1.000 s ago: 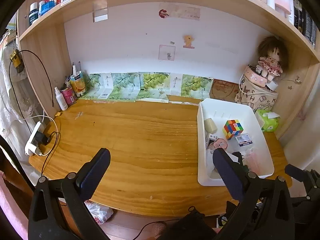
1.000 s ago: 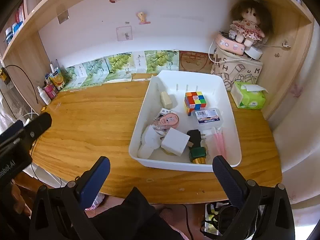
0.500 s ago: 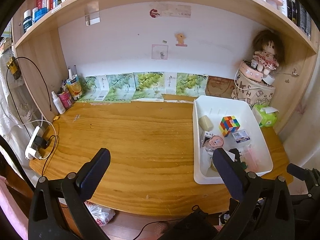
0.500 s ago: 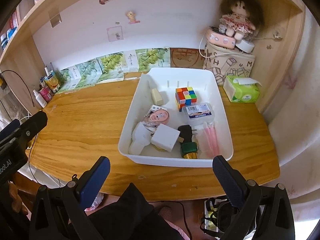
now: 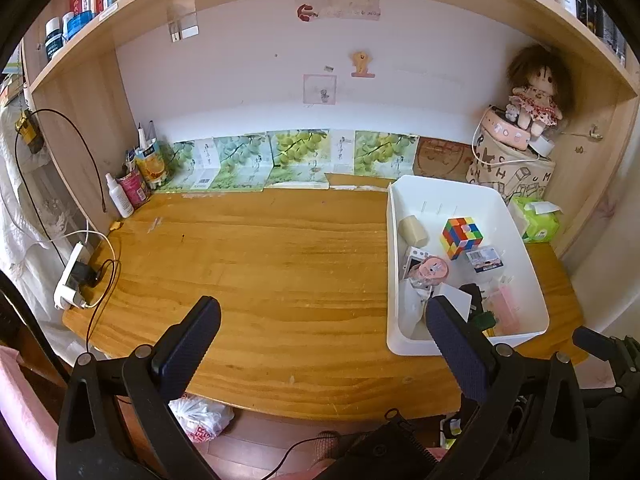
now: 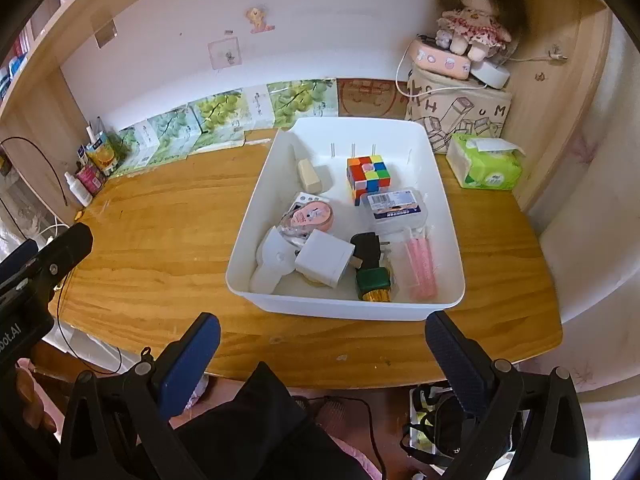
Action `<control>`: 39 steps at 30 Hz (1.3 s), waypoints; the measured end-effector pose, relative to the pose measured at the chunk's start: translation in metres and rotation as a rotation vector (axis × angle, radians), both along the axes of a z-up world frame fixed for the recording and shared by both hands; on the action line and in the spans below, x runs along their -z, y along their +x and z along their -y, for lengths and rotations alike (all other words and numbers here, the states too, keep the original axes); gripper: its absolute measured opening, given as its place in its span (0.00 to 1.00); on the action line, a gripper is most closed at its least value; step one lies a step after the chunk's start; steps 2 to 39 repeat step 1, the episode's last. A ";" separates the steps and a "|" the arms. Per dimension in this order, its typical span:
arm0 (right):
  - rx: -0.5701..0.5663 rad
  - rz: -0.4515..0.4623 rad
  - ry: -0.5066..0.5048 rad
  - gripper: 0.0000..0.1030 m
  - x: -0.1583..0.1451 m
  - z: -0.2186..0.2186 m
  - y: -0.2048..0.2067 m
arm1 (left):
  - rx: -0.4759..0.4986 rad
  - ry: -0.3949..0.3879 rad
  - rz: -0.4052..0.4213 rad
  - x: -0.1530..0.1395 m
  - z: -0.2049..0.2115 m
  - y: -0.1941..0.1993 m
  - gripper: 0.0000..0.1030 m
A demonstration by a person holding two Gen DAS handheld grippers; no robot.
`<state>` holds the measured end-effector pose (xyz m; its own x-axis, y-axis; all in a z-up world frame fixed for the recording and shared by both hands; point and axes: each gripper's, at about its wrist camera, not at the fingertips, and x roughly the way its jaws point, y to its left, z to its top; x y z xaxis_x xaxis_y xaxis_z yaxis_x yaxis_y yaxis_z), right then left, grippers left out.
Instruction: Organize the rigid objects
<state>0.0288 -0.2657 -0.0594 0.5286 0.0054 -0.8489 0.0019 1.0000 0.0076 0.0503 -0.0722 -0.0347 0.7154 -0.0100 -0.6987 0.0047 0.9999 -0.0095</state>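
A white bin [image 6: 448, 216] [image 5: 394, 240] stands on the right of the wooden desk [image 5: 260, 264]. Inside it lie a colour cube [image 6: 367, 176] [image 5: 461, 237], a beige block [image 6: 309, 175], a pink round tape dispenser [image 6: 311, 216], a clear labelled box [image 6: 394, 210], a white charger [image 6: 325, 258], a black plug [image 6: 366, 250], a green bottle with a gold cap [image 6: 374, 283] and pink tubes [image 6: 420, 266]. My left gripper [image 5: 320, 316] hangs open above the desk's front edge, left of the bin. My right gripper [image 6: 320, 332] hangs open in front of the bin, holding nothing.
At the back right sit a doll [image 6: 474, 16] on a printed bag [image 6: 460, 114] and a green tissue pack [image 6: 486, 166]. Bottles and a cup [image 5: 134, 188] stand at the back left. A power strip with cables [image 5: 74, 276] lies at the desk's left edge. A shelf runs overhead.
Both grippers have drawn back and risen a little, so the desk and bin look slightly smaller and shifted left. Nothing in the bin has moved.
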 end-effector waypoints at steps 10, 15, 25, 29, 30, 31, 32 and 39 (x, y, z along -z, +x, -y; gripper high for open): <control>-0.003 -0.004 0.002 1.00 0.001 0.000 0.000 | -0.001 0.002 -0.004 0.001 0.001 0.000 0.99; -0.003 -0.004 0.002 1.00 0.001 0.000 0.000 | -0.001 0.002 -0.004 0.001 0.001 0.000 0.99; -0.003 -0.004 0.002 1.00 0.001 0.000 0.000 | -0.001 0.002 -0.004 0.001 0.001 0.000 0.99; -0.003 -0.004 0.002 1.00 0.001 0.000 0.000 | -0.001 0.002 -0.004 0.001 0.001 0.000 0.99; -0.003 -0.004 0.002 1.00 0.001 0.000 0.000 | -0.001 0.002 -0.004 0.001 0.001 0.000 0.99; -0.003 -0.004 0.002 1.00 0.001 0.000 0.000 | -0.001 0.002 -0.004 0.001 0.001 0.000 0.99; -0.003 -0.004 0.002 1.00 0.001 0.000 0.000 | -0.001 0.002 -0.004 0.001 0.001 0.000 0.99; -0.003 -0.004 0.002 1.00 0.001 0.000 0.000 | -0.001 0.002 -0.004 0.001 0.001 0.000 0.99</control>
